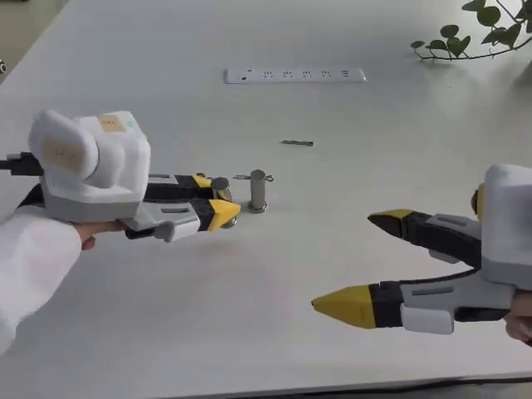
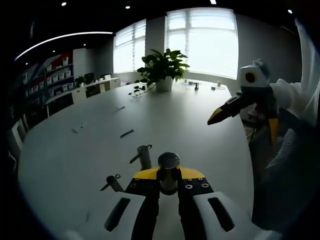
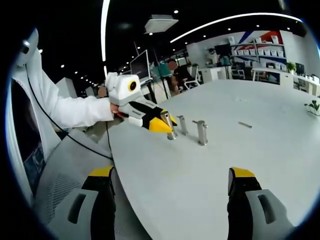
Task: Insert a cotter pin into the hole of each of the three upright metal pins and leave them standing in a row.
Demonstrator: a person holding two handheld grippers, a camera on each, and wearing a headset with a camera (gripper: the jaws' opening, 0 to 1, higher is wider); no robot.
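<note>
A pale desk [image 1: 249, 299] was seen from above, over a person's two hand-held tools. The left tool [image 1: 218, 198], reaching out from a white sleeve [image 1: 33, 258], lay low over the desk with its yellow-tipped jaws closed on the head of an upright metal pin [image 1: 220, 184]. Just beside it, on its right in the head view, a second pin [image 1: 258, 194] stood on the desk with a cotter pin [image 1: 243, 176] pushed through the hole near its top. In the left gripper view a third pin [image 2: 114, 183] stood to the left of the jaws, with a thin piece sticking out of its side that looked like another cotter pin (whether the gripped pin carried one could not be made out). The right gripper view showed the three pins close together in a rough line. A loose cotter pin [image 1: 297, 143] lay flat on the desk farther back, apart from the pins, and beyond it lay a white power strip [image 1: 294, 76]. The right tool [image 1: 345, 260] hovered at the right, well apart from the pins, its jaws spread wide. Leafy plant stems [image 1: 478, 33] reached in at the top right corner.
</note>
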